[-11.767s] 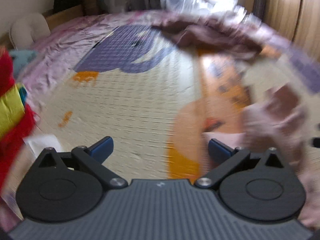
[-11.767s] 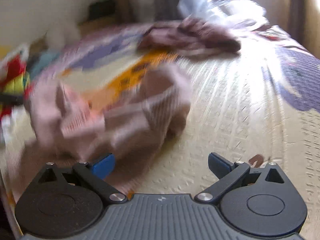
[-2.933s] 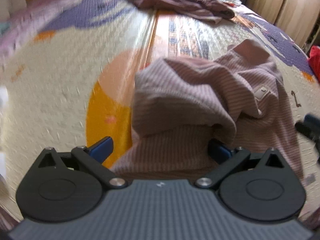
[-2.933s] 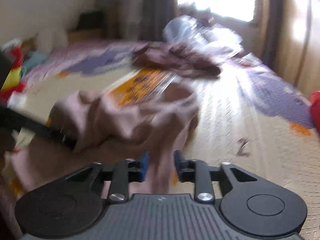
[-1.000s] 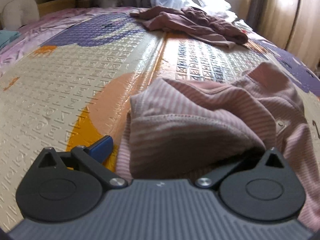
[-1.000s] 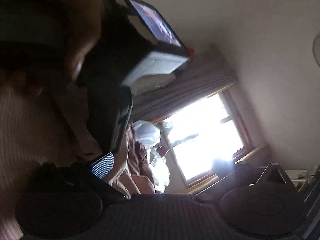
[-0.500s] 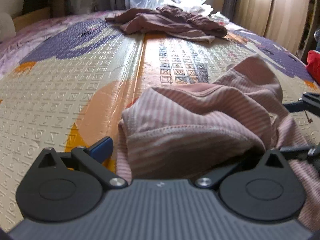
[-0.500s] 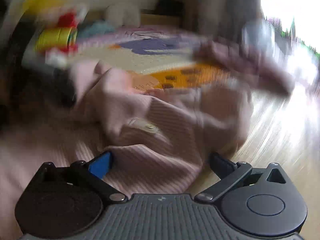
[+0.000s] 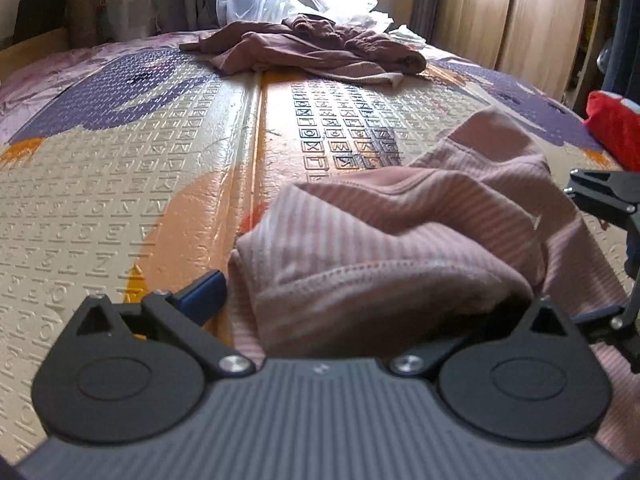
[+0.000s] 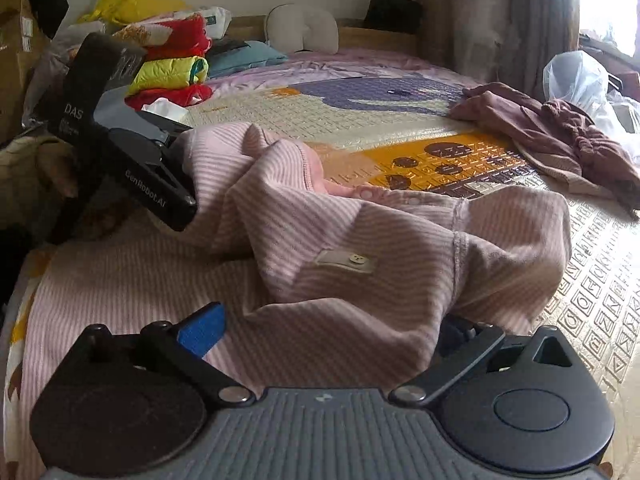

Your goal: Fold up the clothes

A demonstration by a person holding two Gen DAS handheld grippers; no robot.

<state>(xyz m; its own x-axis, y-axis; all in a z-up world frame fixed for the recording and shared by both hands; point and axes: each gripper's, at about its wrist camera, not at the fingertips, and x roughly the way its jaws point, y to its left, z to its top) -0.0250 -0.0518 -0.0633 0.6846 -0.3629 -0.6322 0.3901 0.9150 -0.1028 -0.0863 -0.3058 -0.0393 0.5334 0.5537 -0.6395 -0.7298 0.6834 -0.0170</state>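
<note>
Both grippers are lying spread: left gripper (image 9: 360, 292) and right gripper (image 10: 324, 328) are straddling the crumpled pink shirt (image 10: 360, 240); its long axis is seemingly running between them.

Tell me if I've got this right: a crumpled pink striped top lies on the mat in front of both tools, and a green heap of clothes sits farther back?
Not quite. The far heap of clothes is maroon-brown, not green, as the left wrist view shows. The pink striped top does lie crumpled on the mat.
</note>
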